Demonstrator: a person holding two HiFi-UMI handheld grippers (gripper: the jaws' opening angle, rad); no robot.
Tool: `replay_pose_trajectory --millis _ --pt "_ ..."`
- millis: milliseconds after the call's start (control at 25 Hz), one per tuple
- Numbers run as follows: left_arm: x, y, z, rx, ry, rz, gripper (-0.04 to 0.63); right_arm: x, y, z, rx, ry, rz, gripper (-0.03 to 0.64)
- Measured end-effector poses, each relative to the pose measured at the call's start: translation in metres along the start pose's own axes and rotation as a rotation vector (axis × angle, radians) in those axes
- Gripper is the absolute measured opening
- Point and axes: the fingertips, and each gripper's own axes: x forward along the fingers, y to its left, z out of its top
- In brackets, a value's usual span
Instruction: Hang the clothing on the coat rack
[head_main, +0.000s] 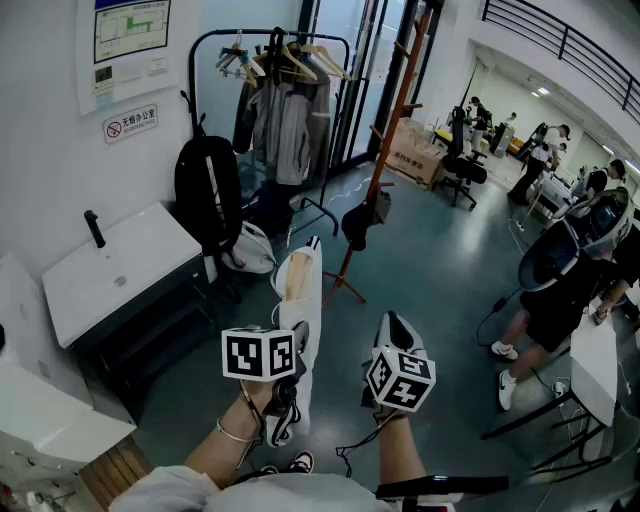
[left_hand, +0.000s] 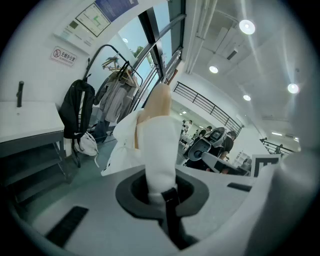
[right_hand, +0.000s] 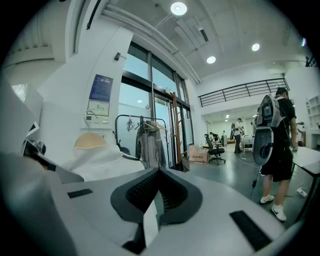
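White garment (head_main: 308, 300) on a tan hanger (head_main: 293, 279) is clamped in the left gripper (head_main: 297, 345); fingers closed tight on the fabric, garment sticking up above it, in the air over the floor. Right gripper (head_main: 397, 325) fingers pressed together, nothing between them. Red-brown coat rack (head_main: 386, 140) stands well ahead, past the garment, with a dark item (head_main: 358, 222) hanging on it. Black clothes rail (head_main: 240, 33) with grey jackets (head_main: 290, 125) sits to its left

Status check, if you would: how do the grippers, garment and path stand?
Left gripper shut on white garment. Right gripper shut, apart from it. Wooden coat rack ahead, garment unhung; path looks open.
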Motion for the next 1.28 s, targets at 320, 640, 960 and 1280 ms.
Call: replay_pose_trajectory --millis 320,640,960,1280 --pt "0.014 -0.003 -0.001 0.012 0.031 0.024 0.014 0.005 -0.008 -0.004 0.000 0.019 0.007 0.021" --pt "0.026 0.007 0.011 0.034 0.045 0.052 0.014 0.031 -0.005 -0.004 0.032 0.022 0.065 0.023" --pt "0.051 0.010 0.035 0.007 -0.001 0.086 0.014 0.057 -0.030 0.008 0.036 0.021 0.083 0.023" --pt "0.072 0.008 0.055 -0.021 -0.063 0.134 0.014 0.072 -0.068 0.016 0.039 0.016 0.094 0.023"
